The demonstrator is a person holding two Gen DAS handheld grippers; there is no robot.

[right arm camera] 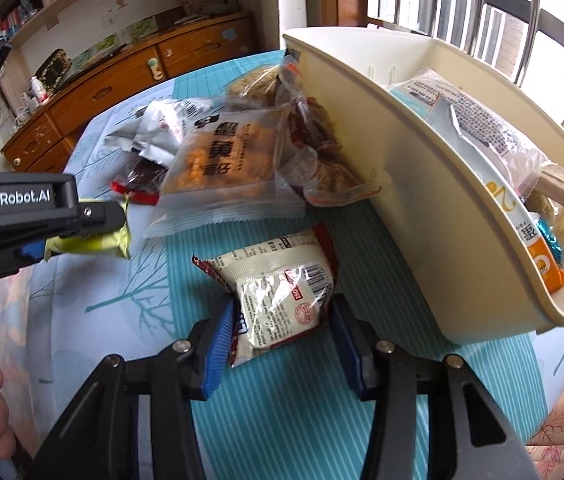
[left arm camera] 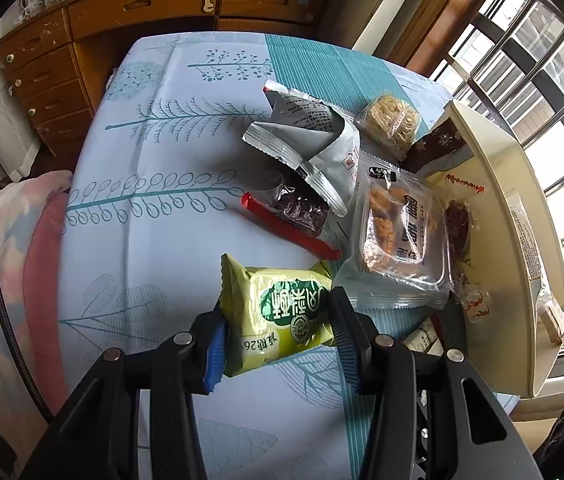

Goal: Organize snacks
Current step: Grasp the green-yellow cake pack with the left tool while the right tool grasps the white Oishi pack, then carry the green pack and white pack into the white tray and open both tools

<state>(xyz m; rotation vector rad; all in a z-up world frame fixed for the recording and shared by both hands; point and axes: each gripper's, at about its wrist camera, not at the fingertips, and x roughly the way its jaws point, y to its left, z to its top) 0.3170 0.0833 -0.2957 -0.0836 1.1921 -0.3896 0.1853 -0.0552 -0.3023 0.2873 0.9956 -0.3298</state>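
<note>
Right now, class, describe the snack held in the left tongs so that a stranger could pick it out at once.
Start at the cream plastic bin at the window side of the leaf-print tablecloth, then come across the heap of snack packets beside it. On the heap's near side, the left tongs grip a small pillow-shaped packet. It alone is yellow-green, with a green round label.

Both wrist cameras look steeply down, close over the table (left arm camera: 161,160), seemingly sharing the snack pile (left arm camera: 398,228)
</note>
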